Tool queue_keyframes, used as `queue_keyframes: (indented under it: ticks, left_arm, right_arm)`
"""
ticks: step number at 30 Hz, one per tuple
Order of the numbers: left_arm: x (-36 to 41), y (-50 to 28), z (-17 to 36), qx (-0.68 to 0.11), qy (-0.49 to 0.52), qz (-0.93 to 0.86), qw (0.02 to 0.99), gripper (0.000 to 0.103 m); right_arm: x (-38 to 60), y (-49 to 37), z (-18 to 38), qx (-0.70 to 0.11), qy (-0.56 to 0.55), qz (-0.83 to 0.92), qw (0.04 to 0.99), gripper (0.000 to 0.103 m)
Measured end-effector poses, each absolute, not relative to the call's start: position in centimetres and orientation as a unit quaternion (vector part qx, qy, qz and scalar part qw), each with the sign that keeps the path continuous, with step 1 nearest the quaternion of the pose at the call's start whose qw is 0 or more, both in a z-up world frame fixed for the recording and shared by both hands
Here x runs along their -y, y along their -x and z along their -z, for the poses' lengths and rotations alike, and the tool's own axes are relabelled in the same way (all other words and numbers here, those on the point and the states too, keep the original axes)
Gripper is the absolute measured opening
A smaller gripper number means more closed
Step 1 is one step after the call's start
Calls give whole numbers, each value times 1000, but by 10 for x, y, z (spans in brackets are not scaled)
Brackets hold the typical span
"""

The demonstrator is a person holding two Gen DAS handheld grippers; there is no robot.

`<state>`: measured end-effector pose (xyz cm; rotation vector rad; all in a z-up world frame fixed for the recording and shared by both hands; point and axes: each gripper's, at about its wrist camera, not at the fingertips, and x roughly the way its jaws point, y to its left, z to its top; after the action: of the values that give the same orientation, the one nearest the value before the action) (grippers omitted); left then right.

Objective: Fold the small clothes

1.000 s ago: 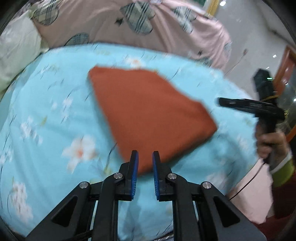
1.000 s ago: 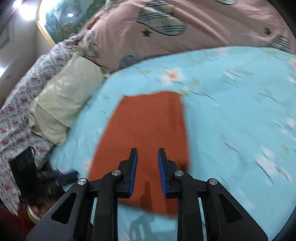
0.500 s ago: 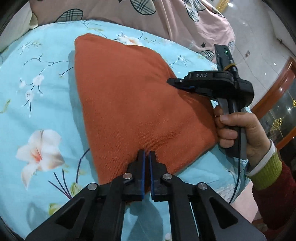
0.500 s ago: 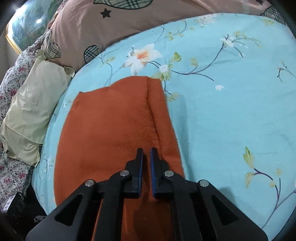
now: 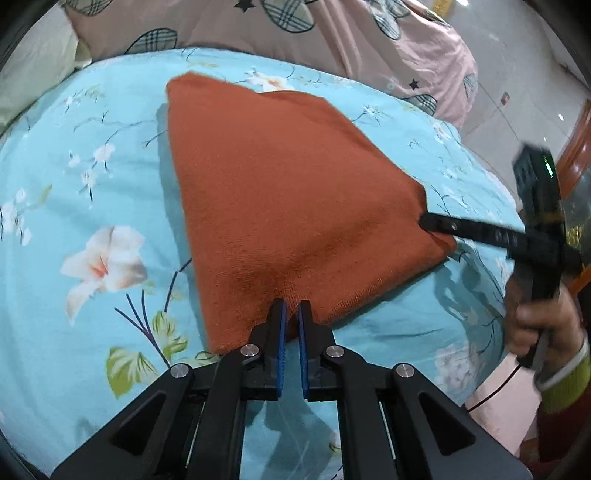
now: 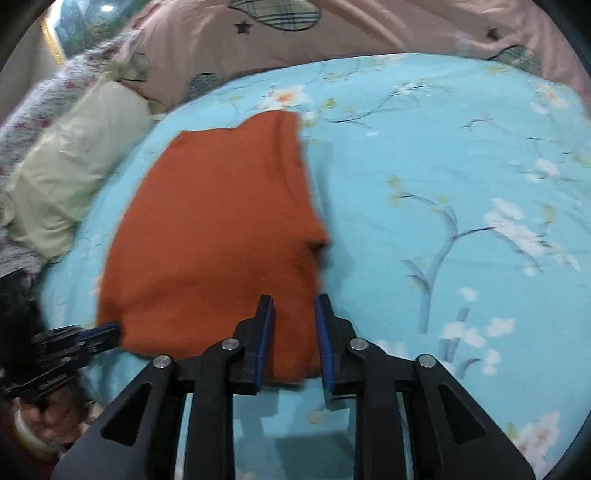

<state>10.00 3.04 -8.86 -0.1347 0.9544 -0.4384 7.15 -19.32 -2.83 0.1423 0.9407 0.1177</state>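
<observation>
A folded rust-orange cloth [image 5: 288,192] lies flat on the light blue flowered bedspread [image 5: 74,177]; it also shows in the right wrist view [image 6: 214,236]. My left gripper [image 5: 290,310] is nearly shut, with a narrow gap, at the cloth's near edge and holds nothing that I can see. My right gripper [image 6: 293,306] is open over the cloth's near right corner, and it shows in the left wrist view [image 5: 428,223] at the cloth's right corner. The left gripper [image 6: 110,326] shows at the cloth's left edge in the right wrist view.
A pink quilt [image 5: 332,33] with plaid hearts is bunched along the far side of the bed. A pale yellow pillow [image 6: 70,173] lies at the left. The bed's edge and a tiled floor [image 5: 517,74] are at the right.
Both grippers pulled back from the cloth's top to its near edges. The right gripper opened; the left one parted slightly. The cloth stays flat.
</observation>
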Motion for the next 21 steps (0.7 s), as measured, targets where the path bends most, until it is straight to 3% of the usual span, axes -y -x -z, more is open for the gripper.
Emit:
queue_keyframes:
  ticks: [13, 19, 21]
  left_arm:
    - [-28, -97, 84, -455, 67, 191, 867, 9]
    - [-33, -80, 71, -445, 64, 179, 875, 49]
    - [-34, -73, 68, -441, 61, 168, 879, 71]
  right_arm:
    - [194, -46, 17, -441, -98, -60, 890, 34]
    - [187, -26, -2, -421, -99, -82, 898, 38]
    - [182, -17, -7, -416, -94, -87, 900, 50]
